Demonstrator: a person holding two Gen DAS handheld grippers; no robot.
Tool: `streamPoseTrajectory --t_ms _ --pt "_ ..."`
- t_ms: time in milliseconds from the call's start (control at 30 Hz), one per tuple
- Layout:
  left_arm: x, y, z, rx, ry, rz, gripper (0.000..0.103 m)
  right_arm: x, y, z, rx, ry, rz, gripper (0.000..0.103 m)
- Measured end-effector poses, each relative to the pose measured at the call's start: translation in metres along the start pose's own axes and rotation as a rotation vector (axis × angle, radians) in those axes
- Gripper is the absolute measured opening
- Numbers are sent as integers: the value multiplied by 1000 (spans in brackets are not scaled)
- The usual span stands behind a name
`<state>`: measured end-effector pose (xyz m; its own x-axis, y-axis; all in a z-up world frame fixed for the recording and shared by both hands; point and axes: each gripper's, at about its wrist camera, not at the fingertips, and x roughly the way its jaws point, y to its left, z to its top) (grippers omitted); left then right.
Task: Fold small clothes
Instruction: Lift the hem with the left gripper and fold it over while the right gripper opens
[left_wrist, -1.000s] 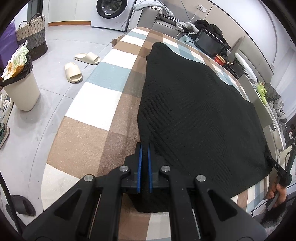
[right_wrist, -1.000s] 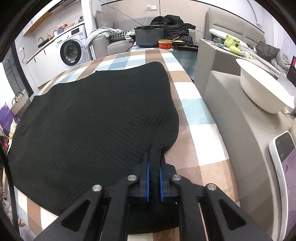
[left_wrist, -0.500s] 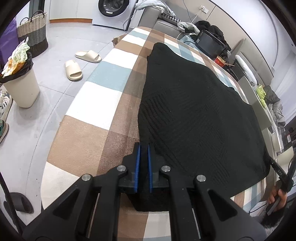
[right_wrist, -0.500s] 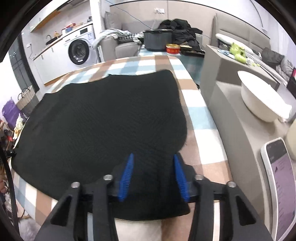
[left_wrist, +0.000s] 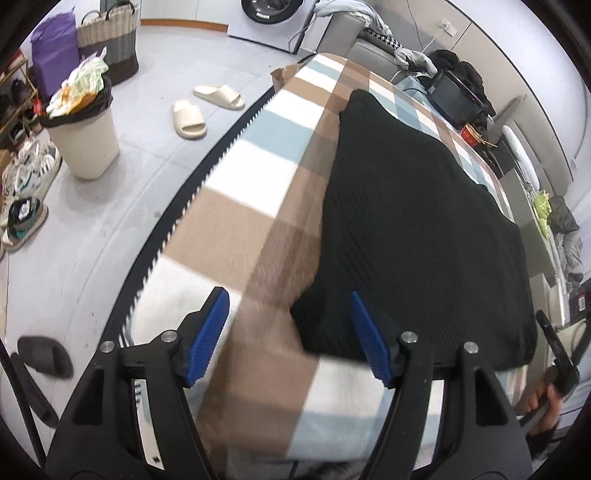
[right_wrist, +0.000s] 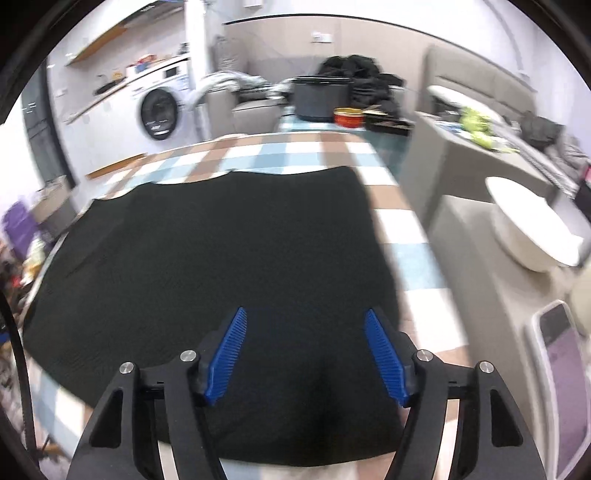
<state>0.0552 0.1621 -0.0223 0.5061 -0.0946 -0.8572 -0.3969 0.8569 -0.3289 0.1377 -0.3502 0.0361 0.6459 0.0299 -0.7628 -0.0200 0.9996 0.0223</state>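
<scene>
A black knitted garment (left_wrist: 417, 225) (right_wrist: 221, 258) lies spread flat on a checked blanket (left_wrist: 258, 177) in brown, white and pale blue. My left gripper (left_wrist: 290, 299) hangs above the garment's near left corner, its jaws opening; the blue pads (left_wrist: 212, 325) touch nothing and the corner lies loose below. My right gripper (right_wrist: 304, 317) hovers over the garment's near right part with its jaws opening, and the cloth lies under the gap, not pinched. The right wrist view is blurred.
To the left are a full waste bin (left_wrist: 83, 136), pale slippers (left_wrist: 188, 120), shoes and a woven basket (left_wrist: 110, 40). A white bowl (right_wrist: 532, 229) and a phone (right_wrist: 561, 373) lie to the right. A dark pot (right_wrist: 319, 98) and red tin (right_wrist: 349, 116) stand behind.
Both grippers let go of the black garment's near corners and opened wide. The left one drew away leftward and up; the right one rose a little.
</scene>
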Motion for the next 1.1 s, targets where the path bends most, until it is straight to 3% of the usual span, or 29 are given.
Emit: streamPoseTrajectory --t_ms 67,233,400,433,633,800,900,967,1100 --pt "-5 1 -8 -34 14 -32 65 -1 -5 -1 0 -10 -24 68" --pt "-11 1 -30 -122 12 -99 65 -3 -6 6 19 -40 22 68" --pt "0 -3 -53 -215 41 -201 65 -1 22 11 -45 -62 114 71" --pt "-1 -5 -54 -215 10 -199 66 -1 27 9 -50 -63 130 71" --pt "12 -13 -49 -252 -9 -276 70 -2 50 2 -49 -50 229 71" --pt "27 -24 -35 -297 -66 -306 70 -2 59 -3 -54 -41 244 71" --pt "37 -29 -27 -319 -79 -284 48 -4 60 -4 -51 -40 244 71" --pt "43 -30 -22 -325 -81 -266 22 -5 61 -5 -55 -39 238 71" --pt "41 -36 -14 -293 -131 -272 20 -6 59 -7 -54 -32 223 71"
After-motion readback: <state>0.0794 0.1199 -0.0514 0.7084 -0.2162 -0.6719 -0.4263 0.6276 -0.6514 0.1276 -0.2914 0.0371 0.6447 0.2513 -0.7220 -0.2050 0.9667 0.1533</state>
